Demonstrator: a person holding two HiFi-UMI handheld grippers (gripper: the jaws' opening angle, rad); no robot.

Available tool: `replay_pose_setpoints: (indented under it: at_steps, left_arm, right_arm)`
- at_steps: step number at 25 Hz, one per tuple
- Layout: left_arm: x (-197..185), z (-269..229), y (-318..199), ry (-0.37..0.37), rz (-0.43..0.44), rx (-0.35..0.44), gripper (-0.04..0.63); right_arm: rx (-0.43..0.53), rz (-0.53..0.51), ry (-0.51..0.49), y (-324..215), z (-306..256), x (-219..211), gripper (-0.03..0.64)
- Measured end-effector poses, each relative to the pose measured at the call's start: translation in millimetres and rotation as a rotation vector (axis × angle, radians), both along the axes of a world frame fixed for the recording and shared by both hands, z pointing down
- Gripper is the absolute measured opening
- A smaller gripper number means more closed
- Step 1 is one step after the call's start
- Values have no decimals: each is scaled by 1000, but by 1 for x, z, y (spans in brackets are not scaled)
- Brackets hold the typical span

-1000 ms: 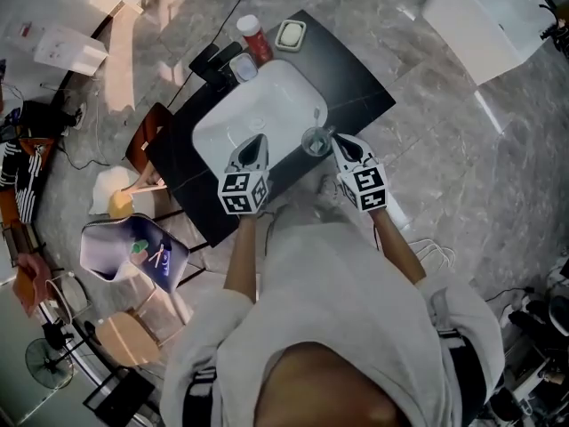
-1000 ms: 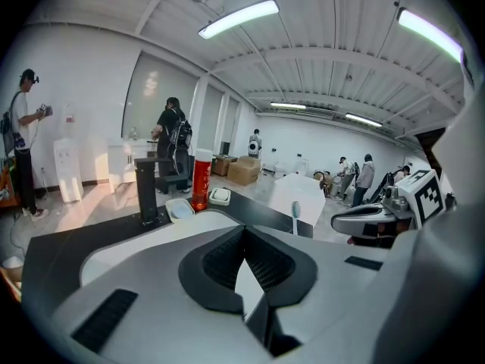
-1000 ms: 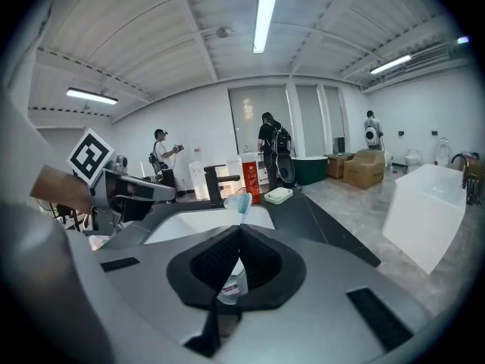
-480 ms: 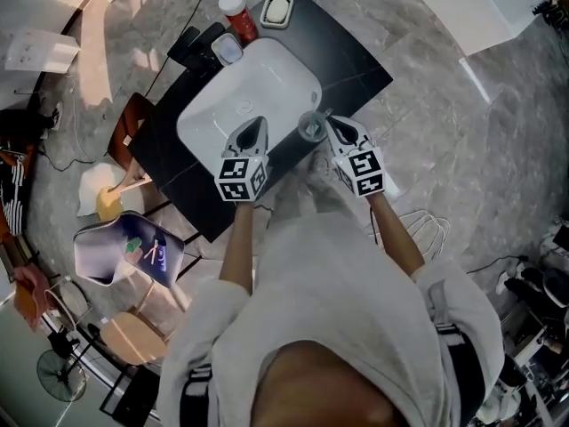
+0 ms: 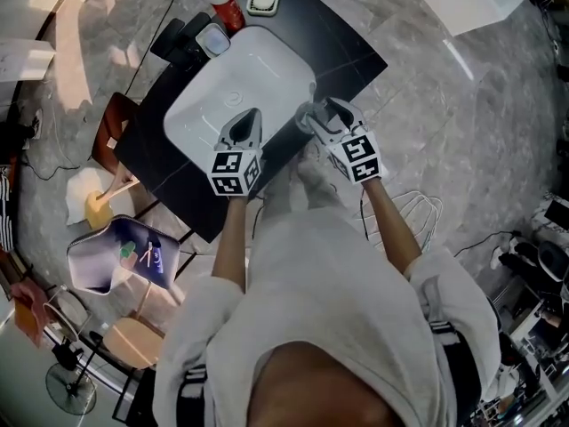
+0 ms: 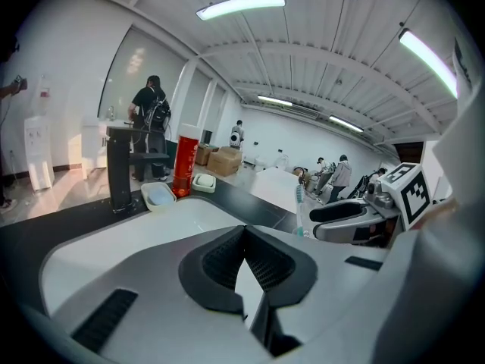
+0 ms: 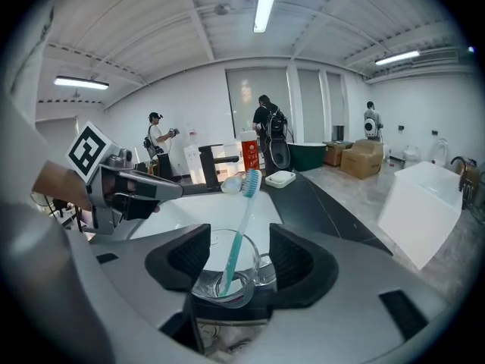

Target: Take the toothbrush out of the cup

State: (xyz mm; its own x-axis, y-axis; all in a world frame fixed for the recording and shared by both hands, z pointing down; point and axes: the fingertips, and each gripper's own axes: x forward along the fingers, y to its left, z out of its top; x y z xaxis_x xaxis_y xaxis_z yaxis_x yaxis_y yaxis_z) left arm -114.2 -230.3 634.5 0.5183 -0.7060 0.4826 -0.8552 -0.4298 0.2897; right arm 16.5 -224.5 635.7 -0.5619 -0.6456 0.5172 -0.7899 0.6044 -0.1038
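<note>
A clear glass cup (image 7: 226,277) stands at the sink's near right edge with a teal toothbrush (image 7: 238,230) leaning upright in it. My right gripper (image 7: 239,243) has just been opening, and its jaws stand wide on either side of the cup without pressing on it. In the head view that gripper (image 5: 322,114) covers most of the cup (image 5: 305,117). My left gripper (image 5: 245,124) hovers over the white sink (image 5: 222,83), shut and empty. From the left gripper (image 6: 244,232) view, the toothbrush (image 6: 297,207) rises beside the right gripper (image 6: 348,220).
On the black counter (image 5: 351,56) behind the sink stand a black faucet (image 6: 117,169), a red bottle (image 6: 183,165), a soap dish (image 6: 203,182) and a small pale dish (image 6: 158,196). People and boxes are far off in the room. Chairs (image 5: 124,252) stand left of the counter.
Both grippers have moved forward and lower over the sink. The right gripper's jaws, earlier together beside the cup, now stand apart around it. The left gripper stays shut.
</note>
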Motion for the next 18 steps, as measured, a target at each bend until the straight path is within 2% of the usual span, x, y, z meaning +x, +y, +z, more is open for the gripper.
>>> replay_pose_setpoints:
  at_steps: [3, 7, 15, 18]
  left_arm:
    - [-3, 1, 1, 2, 0, -3, 26]
    - [-7, 0, 1, 6, -8, -3, 26]
    - [-14, 1, -1, 2, -37, -5, 26]
    - [-14, 0, -3, 1, -44, -2, 26]
  right_arm:
    - [-16, -7, 0, -3, 5, -4, 278]
    - [-39, -23, -7, -10, 8, -9, 270]
    - [-66, -62, 4, -23, 16, -14, 181]
    - [-71, -75, -7, -24, 13, -15, 112]
